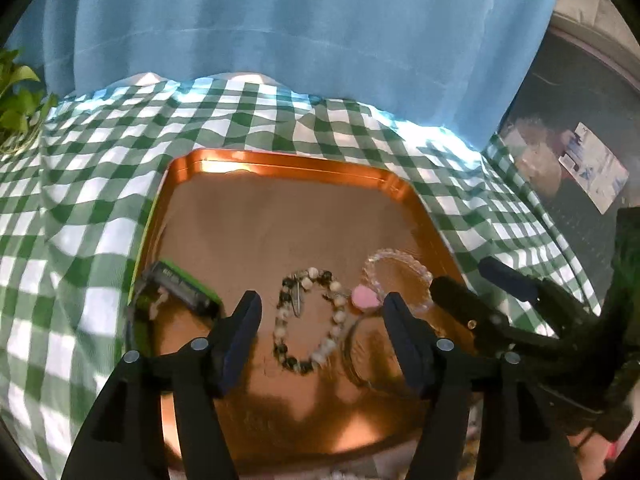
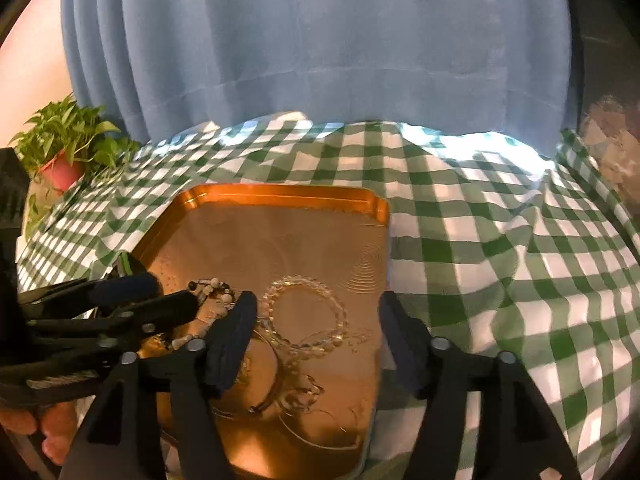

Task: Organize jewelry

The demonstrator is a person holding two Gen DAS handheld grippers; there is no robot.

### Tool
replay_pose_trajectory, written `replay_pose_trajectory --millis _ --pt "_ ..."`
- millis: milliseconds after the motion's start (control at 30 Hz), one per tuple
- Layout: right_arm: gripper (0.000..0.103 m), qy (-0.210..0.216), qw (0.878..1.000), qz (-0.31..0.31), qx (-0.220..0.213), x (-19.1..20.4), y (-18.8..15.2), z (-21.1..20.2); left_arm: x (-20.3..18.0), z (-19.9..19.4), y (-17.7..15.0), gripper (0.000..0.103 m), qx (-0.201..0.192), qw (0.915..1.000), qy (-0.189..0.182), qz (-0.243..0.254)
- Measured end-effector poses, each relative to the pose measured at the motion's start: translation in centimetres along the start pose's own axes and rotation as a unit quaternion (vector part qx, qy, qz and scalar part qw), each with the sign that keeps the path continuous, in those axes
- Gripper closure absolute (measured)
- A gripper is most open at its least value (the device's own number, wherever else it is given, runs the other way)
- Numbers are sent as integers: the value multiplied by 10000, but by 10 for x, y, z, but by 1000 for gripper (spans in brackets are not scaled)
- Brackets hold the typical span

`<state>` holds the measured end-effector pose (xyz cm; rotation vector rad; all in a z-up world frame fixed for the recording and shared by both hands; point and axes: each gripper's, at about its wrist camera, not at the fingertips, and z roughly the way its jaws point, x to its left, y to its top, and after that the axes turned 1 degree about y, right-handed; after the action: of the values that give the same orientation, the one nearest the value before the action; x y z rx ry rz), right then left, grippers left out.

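Two grippers over the copper tray (image 1: pixel 280 216) on the green-checked counter (image 1: pixel 80 208), both with jaws wide, nothing between the pads. Left gripper (image 1: pixel 320 320) straddles the black-and-white bead bracelet (image 1: pixel 310 316), which lies flat on the tray, untouched. Pink charm (image 1: pixel 365 298) sits just right of it, touching the clear bead bracelet (image 2: pixel 306 312). Right gripper (image 2: pixel 316 332) hovers over that clear one, also flat on the tray. Green-and-black item (image 1: pixel 180 288) at the tray's left edge, too blurred to identify.
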<state>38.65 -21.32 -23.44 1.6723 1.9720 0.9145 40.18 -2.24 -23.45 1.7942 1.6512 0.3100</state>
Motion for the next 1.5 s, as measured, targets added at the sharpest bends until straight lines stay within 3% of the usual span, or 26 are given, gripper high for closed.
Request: replay_pose_trajectory --millis 167,200,367,500,633,733,833,933,1000,1100,1367,1500 --pt "25 -20 9999 48 -154 9 -17 -35 -16 -47 -25 37 -186 9982 444 371" --pt "19 -46 9997 7 -220 13 -20 -45 -19 -58 -31 37 -215 9979 466 397" --pt "12 -239 9982 -359 -426 33 -31 -102 -30 -111 -53 37 -196 9980 386 452" --pt "5 -167 9991 -20 -399 38 -42 -150 -52 -169 -71 35 -488 9950 542 687" --pt "5 -68 9986 394 -338 41 -55 -193 -71 -214 -89 34 -638 9868 1297 726" --pt "5 -299 9974 308 -573 53 -65 -228 -77 -256 -104 32 -724 9812 1741 418" --pt "5 -354 9955 -321 -818 77 -73 -267 -78 -300 -118 22 -964 9814 1655 148" --pt "2 -403 9924 -661 -957 96 -77 -300 -83 -341 -128 15 -1161 9851 1268 85" --pt "1 -501 9914 -602 -1051 106 -82 -328 -93 -363 -135 14 -1273 9834 1278 215" --pt "0 -187 9883 -609 -1388 117 -89 -365 -109 -388 -148 13 -1495 9780 1393 408" --pt "0 -132 9878 -298 -1521 131 -100 -403 -123 -425 -158 8 -1459 9799 1265 502" --pt "0 167 9903 30 -1382 126 -104 -406 -132 -438 -163 4 -1650 9712 1583 670"
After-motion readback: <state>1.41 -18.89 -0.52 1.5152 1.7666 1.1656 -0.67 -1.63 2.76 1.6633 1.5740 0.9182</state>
